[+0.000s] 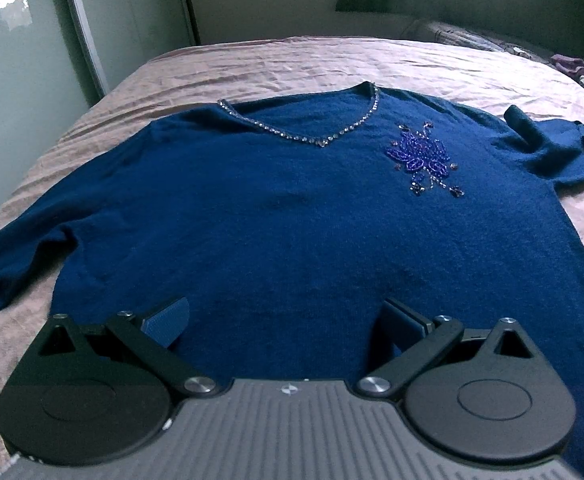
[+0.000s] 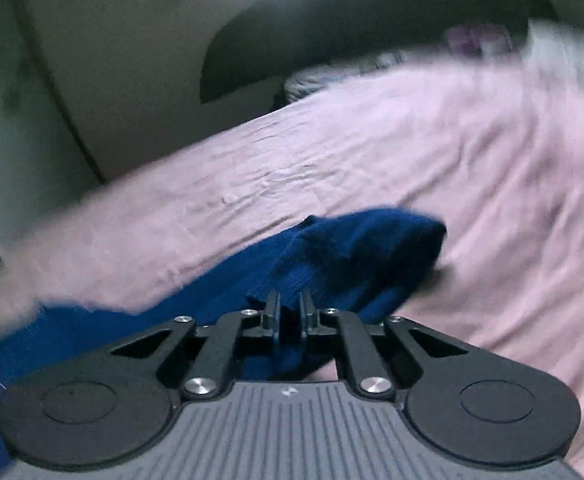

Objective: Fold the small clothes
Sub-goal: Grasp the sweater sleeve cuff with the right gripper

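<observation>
While I am steering both tools over the bed (image 1: 332, 60), the blue sweater (image 1: 292, 216) is lying face up and spread nearly flat on the pink bedspread, its hem toward the near edge and its neckline toward the far edge, by the headboard. My left gripper (image 1: 288, 320) is hovering over the hem with its fingers (image 1: 168, 320) standing wide apart, holding nothing. My right gripper (image 2: 291, 312) is pinching the sleeve (image 2: 352, 248) near its cuff, fingers drawn close together on the knit, and the cuff is bunching beyond the tips toward the right side of the bed. That view is smeared, so I am judging the grip from the narrow gap and the cloth running between the tips.

I am expecting the sweater to handle as a soft, limp, fairly light thing: a fuzzy, thick knit that is going to drape, stretch and sag rather than hold a crease. I am thinking the safest holds are the ribbed cuffs, the hem corners and the shoulder seams, where the cloth is doubled. The V neckline (image 1: 312, 136) is edged with small shiny stones, and a beaded flower (image 1: 422, 156) is sitting on the chest toward the right side of the bed; those look hard, snaggy and fragile, so I am planning to keep my fingers off them
</observation>
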